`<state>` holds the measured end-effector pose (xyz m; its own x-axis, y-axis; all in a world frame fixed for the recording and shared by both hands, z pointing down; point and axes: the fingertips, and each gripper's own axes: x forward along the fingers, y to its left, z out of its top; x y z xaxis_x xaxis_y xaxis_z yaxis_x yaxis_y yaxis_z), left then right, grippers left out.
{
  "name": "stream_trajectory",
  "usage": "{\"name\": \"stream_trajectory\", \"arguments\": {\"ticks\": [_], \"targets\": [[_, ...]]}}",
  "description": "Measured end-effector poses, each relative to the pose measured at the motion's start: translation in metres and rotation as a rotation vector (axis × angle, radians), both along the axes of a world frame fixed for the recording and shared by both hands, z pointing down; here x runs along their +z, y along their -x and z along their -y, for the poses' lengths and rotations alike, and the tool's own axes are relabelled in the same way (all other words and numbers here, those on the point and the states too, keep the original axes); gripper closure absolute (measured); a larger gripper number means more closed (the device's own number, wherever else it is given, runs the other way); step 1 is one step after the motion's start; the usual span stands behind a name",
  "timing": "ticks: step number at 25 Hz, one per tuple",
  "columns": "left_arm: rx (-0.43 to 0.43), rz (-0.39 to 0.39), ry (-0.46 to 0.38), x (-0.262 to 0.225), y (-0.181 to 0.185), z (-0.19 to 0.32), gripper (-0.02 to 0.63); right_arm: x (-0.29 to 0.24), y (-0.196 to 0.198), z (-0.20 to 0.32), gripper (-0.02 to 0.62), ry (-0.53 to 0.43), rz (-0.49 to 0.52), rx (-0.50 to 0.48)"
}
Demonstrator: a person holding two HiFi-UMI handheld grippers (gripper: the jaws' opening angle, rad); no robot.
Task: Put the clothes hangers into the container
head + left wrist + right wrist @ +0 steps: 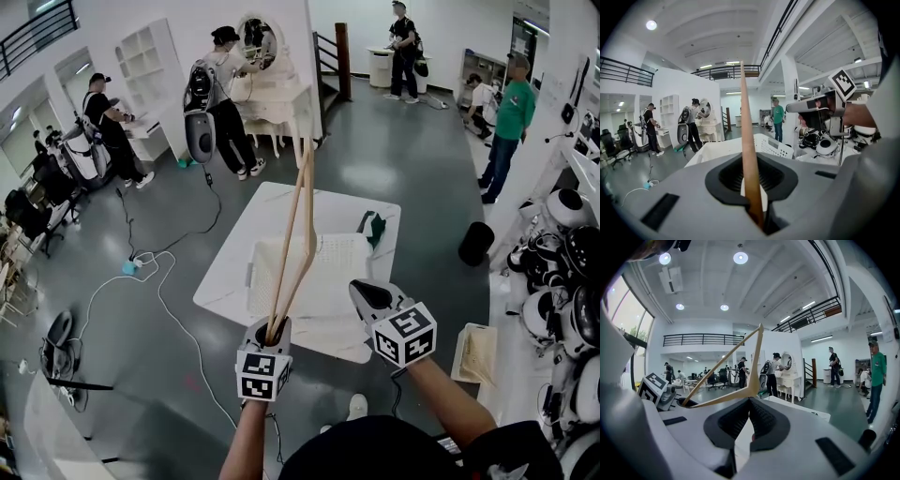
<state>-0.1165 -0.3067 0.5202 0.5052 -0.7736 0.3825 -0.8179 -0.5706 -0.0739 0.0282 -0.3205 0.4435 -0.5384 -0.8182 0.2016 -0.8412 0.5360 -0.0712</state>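
Holds the wooden clothes hanger (290, 246) by its lower end in the clamped left gripper (275, 328), slanted up and away above the white mesh container (356, 246) on the white desk (281, 202), with the right gripper (361, 289) just beside, jaws together on nothing.

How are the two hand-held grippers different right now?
The left hand-held gripper is shut on a wooden clothes hanger. The right hand-held gripper holds nothing, and its jaws are together. The left hand-held gripper has the hanger sticking out towards the white basket, while the right hand-held gripper only points that way. Both carry a black-and-white marker cube.
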Motion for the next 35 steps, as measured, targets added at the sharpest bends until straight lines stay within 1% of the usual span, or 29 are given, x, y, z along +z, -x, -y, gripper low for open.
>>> {"name": "stream_trajectory", "arguments": {"ticks": [11, 27, 31, 35], "targets": [[0.021, 0.11, 0.067, 0.027, -0.008, 0.007, 0.554, 0.002, -0.012, 0.005, 0.577, 0.001, 0.018, -0.006], [0.067, 0.22, 0.149, 0.05, -0.011, 0.018, 0.554, 0.011, -0.017, 0.012, 0.577, 0.019, 0.013, -0.014], [0.066, 0.234, 0.168, 0.052, -0.008, 0.022, 0.554, 0.01, -0.016, 0.014, 0.577, 0.019, 0.015, -0.015], [0.094, 0.262, 0.195, 0.059, -0.008, 0.028, 0.554, 0.012, -0.013, 0.019, 0.577, 0.02, 0.017, -0.016]]}}
